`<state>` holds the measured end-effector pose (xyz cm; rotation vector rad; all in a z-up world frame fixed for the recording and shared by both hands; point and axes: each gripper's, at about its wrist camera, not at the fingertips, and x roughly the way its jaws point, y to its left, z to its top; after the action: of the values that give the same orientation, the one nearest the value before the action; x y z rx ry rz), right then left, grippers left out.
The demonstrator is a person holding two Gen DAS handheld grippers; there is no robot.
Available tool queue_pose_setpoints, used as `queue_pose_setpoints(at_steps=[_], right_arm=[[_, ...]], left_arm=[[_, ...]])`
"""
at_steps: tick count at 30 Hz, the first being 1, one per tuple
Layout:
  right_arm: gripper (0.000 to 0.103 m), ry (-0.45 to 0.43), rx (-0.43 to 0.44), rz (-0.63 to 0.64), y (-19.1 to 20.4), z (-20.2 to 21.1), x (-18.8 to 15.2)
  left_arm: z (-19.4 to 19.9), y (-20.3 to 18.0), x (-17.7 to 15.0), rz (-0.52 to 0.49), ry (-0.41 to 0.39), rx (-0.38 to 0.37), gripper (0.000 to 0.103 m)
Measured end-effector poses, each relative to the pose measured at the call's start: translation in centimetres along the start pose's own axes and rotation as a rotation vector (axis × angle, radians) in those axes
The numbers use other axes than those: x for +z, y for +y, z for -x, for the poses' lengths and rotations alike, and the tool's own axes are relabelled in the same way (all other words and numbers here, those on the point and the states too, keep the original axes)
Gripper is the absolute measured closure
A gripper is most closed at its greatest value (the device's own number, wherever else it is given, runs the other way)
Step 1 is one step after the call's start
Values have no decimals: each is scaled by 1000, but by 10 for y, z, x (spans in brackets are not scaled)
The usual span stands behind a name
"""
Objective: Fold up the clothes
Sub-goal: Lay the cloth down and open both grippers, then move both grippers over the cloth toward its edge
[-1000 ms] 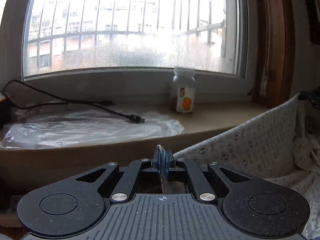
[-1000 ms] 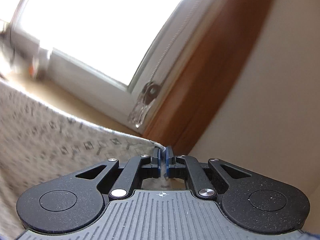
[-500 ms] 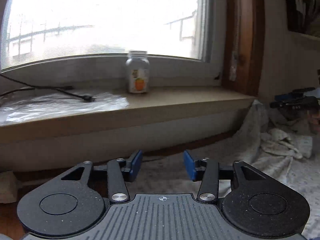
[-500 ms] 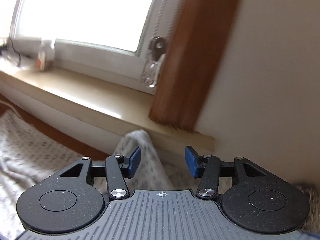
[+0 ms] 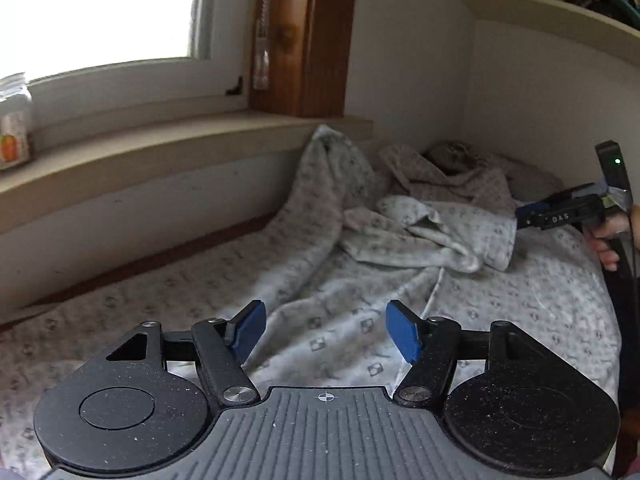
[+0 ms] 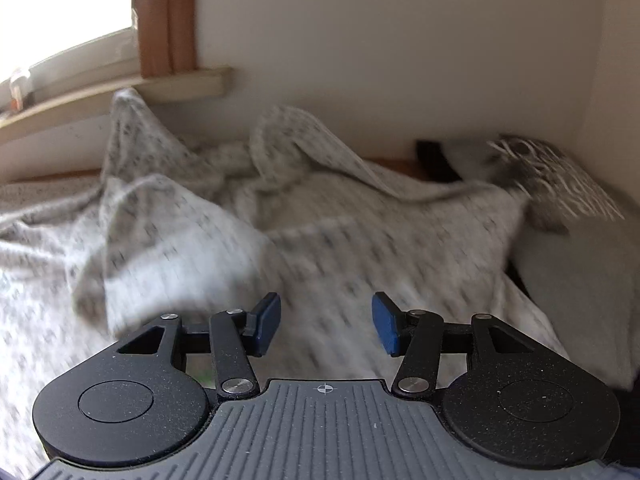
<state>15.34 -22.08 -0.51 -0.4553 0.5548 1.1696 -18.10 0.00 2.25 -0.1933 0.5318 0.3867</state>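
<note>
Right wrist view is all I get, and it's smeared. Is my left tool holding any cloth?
Observer: No. The left tool is open and empty, hovering over the flat patterned cloth.
Operator: Can you see my right tool from outside?
Observer: Yes, in the left wrist view the right tool sits at the far right, its tip beside the crumpled cloth heap, gripped by a hand.
Operator: Anything above me?
Observer: A shelf with books runs along the wall, outside your view.
</note>
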Motion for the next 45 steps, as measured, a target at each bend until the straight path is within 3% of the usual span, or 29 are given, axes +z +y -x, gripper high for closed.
queue_pose_setpoints(at_steps=[2, 9, 16, 21, 24, 33, 39, 42, 45], right_arm=[[52, 24, -3, -6, -5, -4, -5], [51, -21, 29, -59, -17, 21, -37], [51, 27, 29, -44, -18, 67, -58], [51, 69, 34, -31, -12, 92, -68], [53, 90, 16, -7, -9, 93, -56], [52, -66, 73, 87, 43, 25, 26], [51, -100, 102, 149, 83, -38, 89], [45, -95, 113, 151, 95, -60, 112], [37, -56, 175, 163, 102, -77, 127]], left_arm=[[-5, 0, -2, 0, 9, -5, 32], [-7, 7, -8, -5, 45, 0, 32], [2, 16, -14, 15, 50, -16, 29], [4, 11, -18, -29, 63, -32, 26], [3, 7, -19, -52, 59, -22, 26], [16, 32, -6, -9, 13, 11, 26], [43, 93, 1, 52, -15, 145, 26], [50, 130, -2, 69, 1, 251, 26], [51, 159, -9, 94, 34, 301, 27]])
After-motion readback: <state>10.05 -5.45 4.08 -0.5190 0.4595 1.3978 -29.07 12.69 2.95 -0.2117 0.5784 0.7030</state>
